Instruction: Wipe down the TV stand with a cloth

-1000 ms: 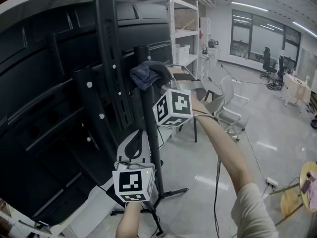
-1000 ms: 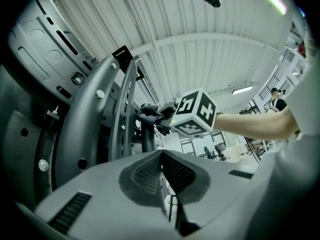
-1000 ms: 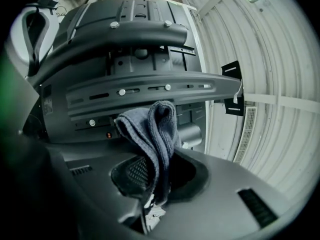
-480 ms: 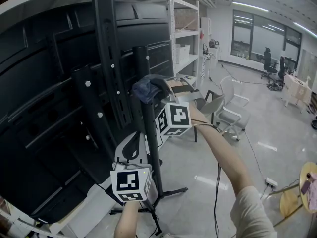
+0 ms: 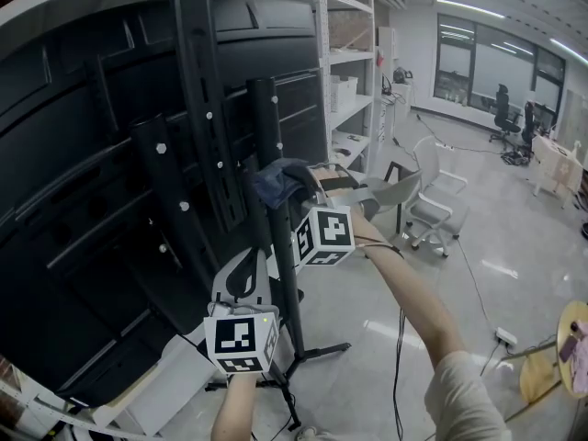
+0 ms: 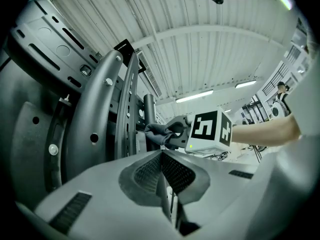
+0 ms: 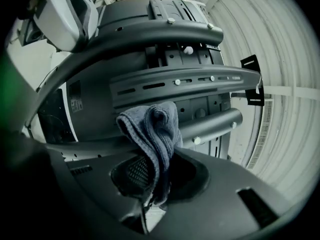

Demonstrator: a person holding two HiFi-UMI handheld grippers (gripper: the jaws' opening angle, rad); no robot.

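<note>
Nearest, the left gripper (image 6: 161,159) hangs low beside the stand, its jaws pressed together on nothing. Farther out, the right gripper (image 7: 151,180) is clamped on a folded blue-grey cloth (image 7: 150,129), which is bunched against the TV stand's black upright pole (image 5: 265,127). The cloth looks soft, light and floppy. A pinch across its folded middle probably leaves enough pad to rub the stiff metal.

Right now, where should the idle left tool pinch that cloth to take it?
Probably the bunched fold of the cloth sticking out past the right tool's jaws, coming in sideways: that lump is thick and free, while the stand pole sits behind it.
</note>
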